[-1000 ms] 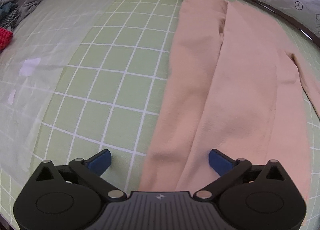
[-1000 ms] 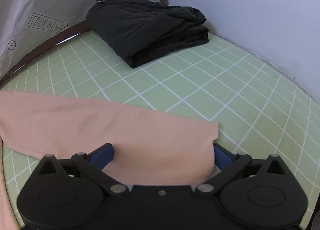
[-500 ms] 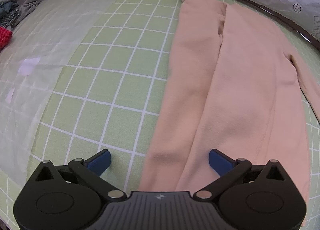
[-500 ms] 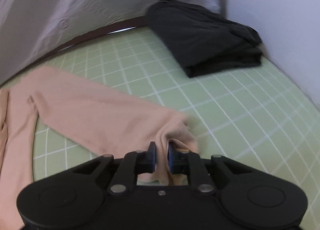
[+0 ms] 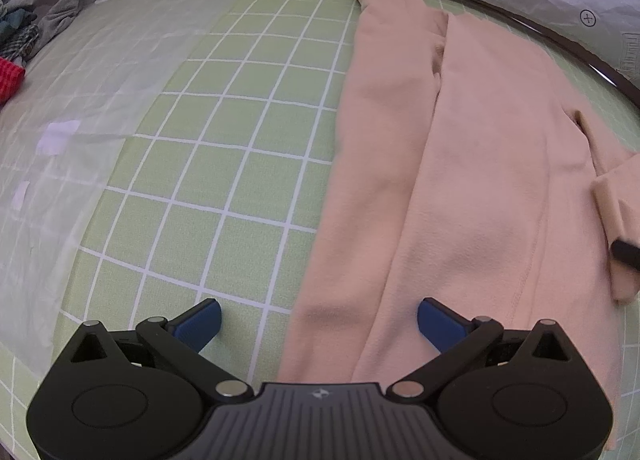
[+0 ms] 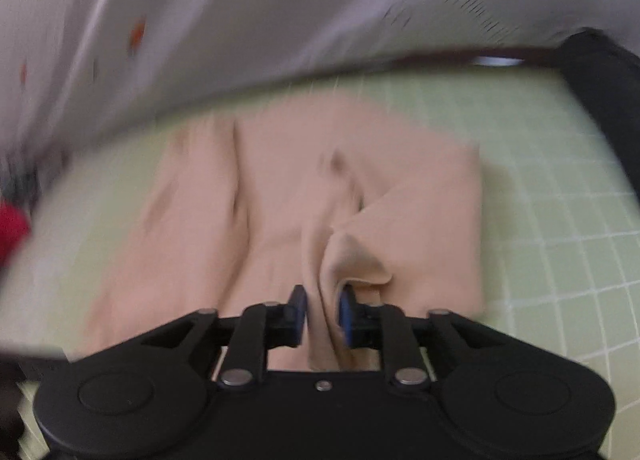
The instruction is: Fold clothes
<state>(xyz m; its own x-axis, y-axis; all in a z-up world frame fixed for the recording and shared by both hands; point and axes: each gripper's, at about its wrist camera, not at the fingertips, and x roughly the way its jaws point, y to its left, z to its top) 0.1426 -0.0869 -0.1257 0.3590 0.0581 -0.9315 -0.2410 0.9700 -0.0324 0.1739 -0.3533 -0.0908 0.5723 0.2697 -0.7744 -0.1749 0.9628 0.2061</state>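
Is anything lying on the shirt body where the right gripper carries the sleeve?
Nothing visible. The right gripper holds the sleeve between its pads, and the shirt body under it is bare; the left gripper hangs open at the near edge.

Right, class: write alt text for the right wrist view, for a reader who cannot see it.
Blurred by motion, the right gripper has its jaws closed on a bunched fold of a peach sleeve, drawing it over the rest of the peach garment. The garment lies on a green grid mat, with pale sheeting behind.
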